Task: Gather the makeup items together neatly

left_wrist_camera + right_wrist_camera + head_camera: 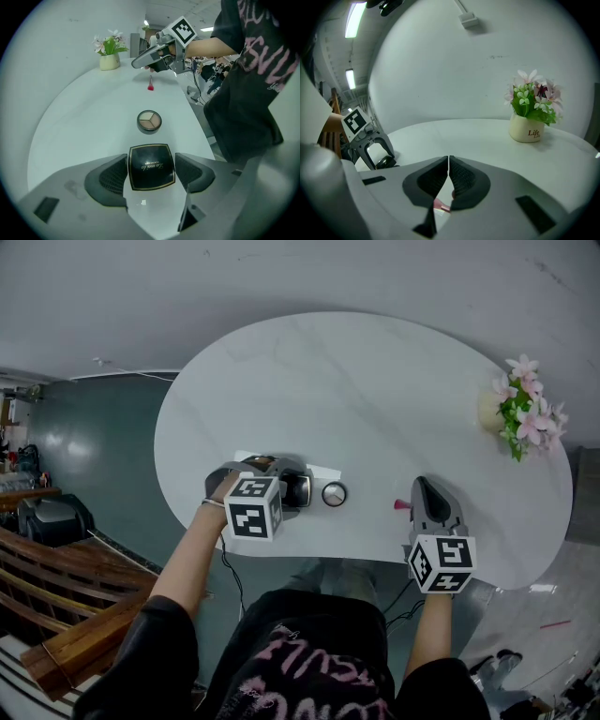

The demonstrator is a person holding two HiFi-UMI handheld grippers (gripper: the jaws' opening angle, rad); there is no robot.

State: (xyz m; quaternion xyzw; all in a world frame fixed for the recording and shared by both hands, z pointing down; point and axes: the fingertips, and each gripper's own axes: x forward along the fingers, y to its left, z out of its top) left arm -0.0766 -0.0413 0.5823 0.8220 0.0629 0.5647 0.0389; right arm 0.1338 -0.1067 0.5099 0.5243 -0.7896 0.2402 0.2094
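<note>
A black square compact [151, 166] with a gold rim lies lid up on the tabletop [89, 117], clasped between the left gripper's [151, 161] pads. Just beyond it sits a round eyeshadow pan [149, 120] with three beige shades. Well apart from both, a small pink-tipped item [150, 86] hangs pinched in the right gripper [448, 164].

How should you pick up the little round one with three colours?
Pinch the round eyeshadow pot across its rim, coming straight down from above. It lies flat and low, with the black compact close beside it but not touching.
</note>
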